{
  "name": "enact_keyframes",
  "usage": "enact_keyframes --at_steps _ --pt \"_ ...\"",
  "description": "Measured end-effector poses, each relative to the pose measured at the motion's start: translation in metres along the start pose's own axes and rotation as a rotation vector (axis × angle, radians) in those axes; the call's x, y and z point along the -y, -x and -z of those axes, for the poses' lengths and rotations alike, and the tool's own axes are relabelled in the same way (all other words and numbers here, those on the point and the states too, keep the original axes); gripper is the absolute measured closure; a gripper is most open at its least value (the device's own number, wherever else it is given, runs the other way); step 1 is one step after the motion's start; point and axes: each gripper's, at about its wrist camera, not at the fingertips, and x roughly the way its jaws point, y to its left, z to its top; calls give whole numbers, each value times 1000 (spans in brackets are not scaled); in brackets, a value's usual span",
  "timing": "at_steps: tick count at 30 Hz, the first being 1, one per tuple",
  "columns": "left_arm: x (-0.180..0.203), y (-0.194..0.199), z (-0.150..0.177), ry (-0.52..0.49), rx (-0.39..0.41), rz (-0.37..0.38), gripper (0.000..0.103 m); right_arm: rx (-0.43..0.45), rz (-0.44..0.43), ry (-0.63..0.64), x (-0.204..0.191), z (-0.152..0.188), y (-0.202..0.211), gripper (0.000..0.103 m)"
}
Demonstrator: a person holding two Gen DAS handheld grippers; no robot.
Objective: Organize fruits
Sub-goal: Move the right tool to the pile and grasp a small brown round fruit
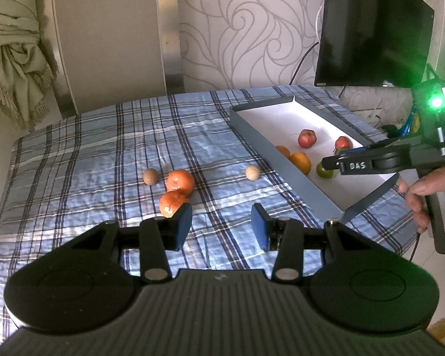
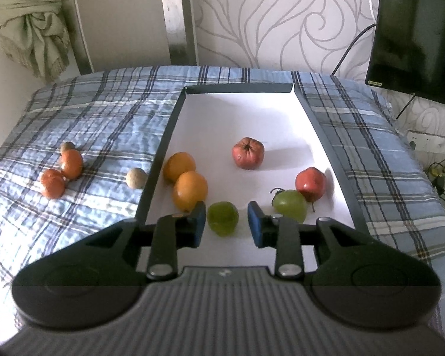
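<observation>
Plaid-covered table (image 2: 370, 136) bears tray (image 2: 163, 136), loose fruits (image 2: 71, 163)

Left hand-held gripper (image 1: 221, 222) jaws spread wide, right hand-held gripper (image 2: 227, 219) likewise parted, both empty

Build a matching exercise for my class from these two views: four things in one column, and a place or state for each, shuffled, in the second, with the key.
Column A
1. green fruit
2. two reddish-orange fruits
3. right tool
4. pale tan ball

Column B
a. open, over the near end of the tray
b. alone on the plaid cloth, close outside the tray's left wall
c. inside the tray, just ahead of the open blue pads
d. touching each other on the cloth, outside the tray

Pairs: 1-c, 2-d, 3-a, 4-b
</observation>
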Motion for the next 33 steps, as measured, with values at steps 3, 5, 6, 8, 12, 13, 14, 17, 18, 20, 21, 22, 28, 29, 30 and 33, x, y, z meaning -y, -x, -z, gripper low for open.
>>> enact_keyframes --at_steps 3,5,6,8,12,13,14,17,18,20,21,22,28,29,30,33 --pt "-1 -1 1 7 -4 7 53 33 3 -6 -2 -2 11 69" --pt "-2 -2 1 6 -5 13 53 55 -7 -3 -6 -6 19 69" --pt "-3 -3 1 6 -5 15 53 64 -12 3 -10 -8 22 69" --pt "-4 -4 2 5 -7 22 53 76 -32 21 -20 -11 27 69" --pt "-9 -5 3 -1 -10 29 53 73 -85 67 -41 -13 30 69" --pt "-11 -6 3 0 -13 29 53 66 -96 81 -48 -12 28 70" --pt "-13 -6 4 3 -16 26 53 59 -102 89 -54 -11 25 70" --pt "-21 -7 6 9 -20 22 51 25 -107 98 -68 -10 14 70" --pt "-24 -7 6 9 -21 19 50 14 -108 95 -72 -10 10 70" --pt "-31 -7 7 10 -21 14 48 -1 -107 88 -78 -10 2 69" --pt "-34 -7 7 10 -21 12 48 -8 -103 85 -81 -10 -2 69" --pt "-38 -8 7 10 -20 8 48 -17 -99 79 -83 -11 -7 69" --pt "-62 -10 6 14 -13 -2 48 -56 -74 44 -91 -16 -35 69" --pt "-66 -10 6 14 -12 -3 48 -61 -67 40 -92 -18 -39 69" --pt "-71 -11 6 15 -12 -5 48 -62 -63 38 -93 -19 -42 70" --pt "-82 -12 7 21 -11 -8 48 -72 -37 38 -98 -22 -54 71"
